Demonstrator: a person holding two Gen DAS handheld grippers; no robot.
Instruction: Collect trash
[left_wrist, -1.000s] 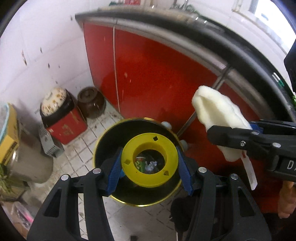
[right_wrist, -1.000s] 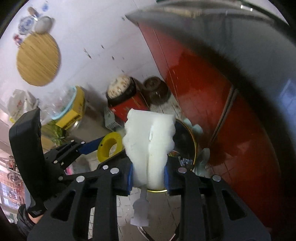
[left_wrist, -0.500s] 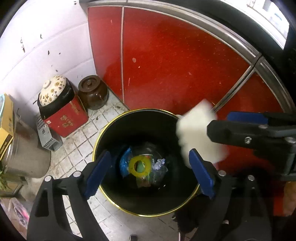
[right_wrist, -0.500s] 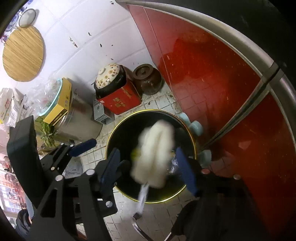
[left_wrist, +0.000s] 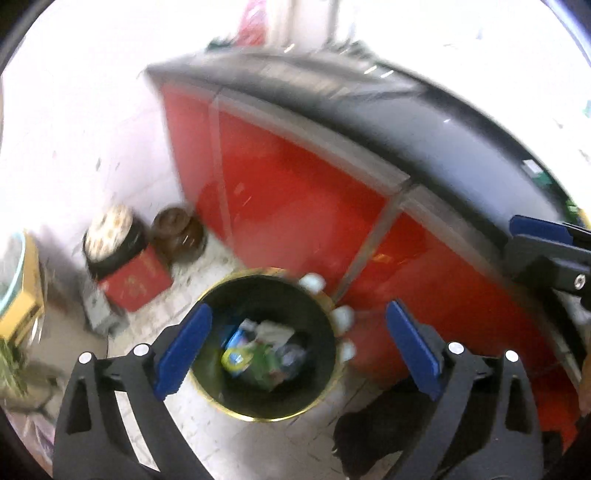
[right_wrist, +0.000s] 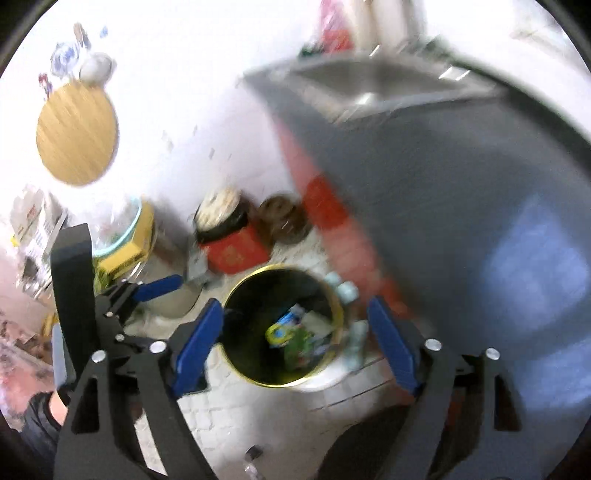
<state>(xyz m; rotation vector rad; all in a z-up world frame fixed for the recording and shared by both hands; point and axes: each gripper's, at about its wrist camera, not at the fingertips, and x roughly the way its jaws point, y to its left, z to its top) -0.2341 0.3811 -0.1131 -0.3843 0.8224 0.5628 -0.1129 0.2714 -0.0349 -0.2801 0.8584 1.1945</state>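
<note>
Now both my grippers, left and right, gape wide with nothing in them above the black bin, where the trash lies; only my right camera sees the sink

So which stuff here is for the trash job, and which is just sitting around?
For the job:
trash bin
trash inside it
left tool, open
right tool, open

Just sitting around:
brown jar
red box
round wooden board
</note>
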